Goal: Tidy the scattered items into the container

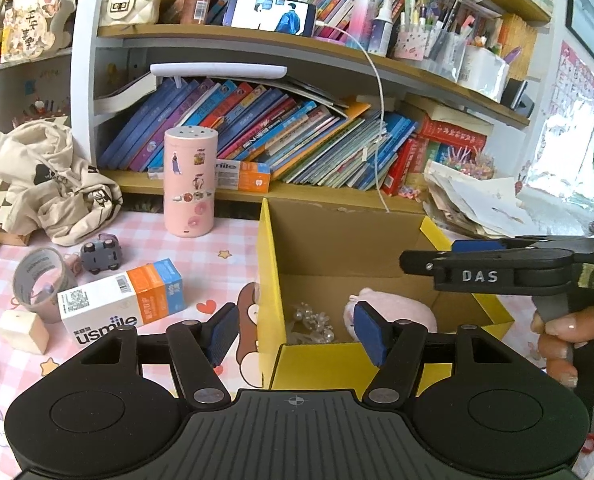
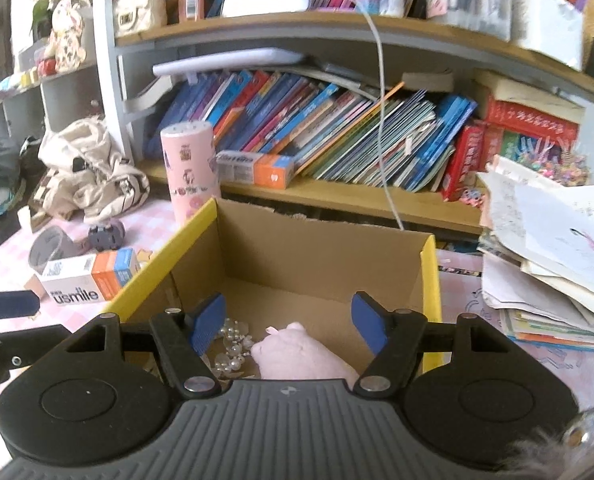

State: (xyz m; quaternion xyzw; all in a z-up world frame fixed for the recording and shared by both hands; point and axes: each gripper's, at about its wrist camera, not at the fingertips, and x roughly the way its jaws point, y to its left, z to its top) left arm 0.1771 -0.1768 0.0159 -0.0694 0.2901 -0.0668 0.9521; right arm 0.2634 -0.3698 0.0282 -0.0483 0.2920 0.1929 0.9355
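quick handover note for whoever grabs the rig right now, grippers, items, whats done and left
Left gripper: open, empty, at the box's near left corner.
Right gripper: open, empty, over the cardboard box.
Done: pink plush toy and pearl beads lie in the box.
Left on the table, left of the box: usmile box, tape roll, toy car, wooden block.

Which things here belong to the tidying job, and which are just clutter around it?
Job: cardboard box, pink plush and beads inside; usmile box, tape roll, toy car, wooden block.
Lying about: shelved books, paper pile.
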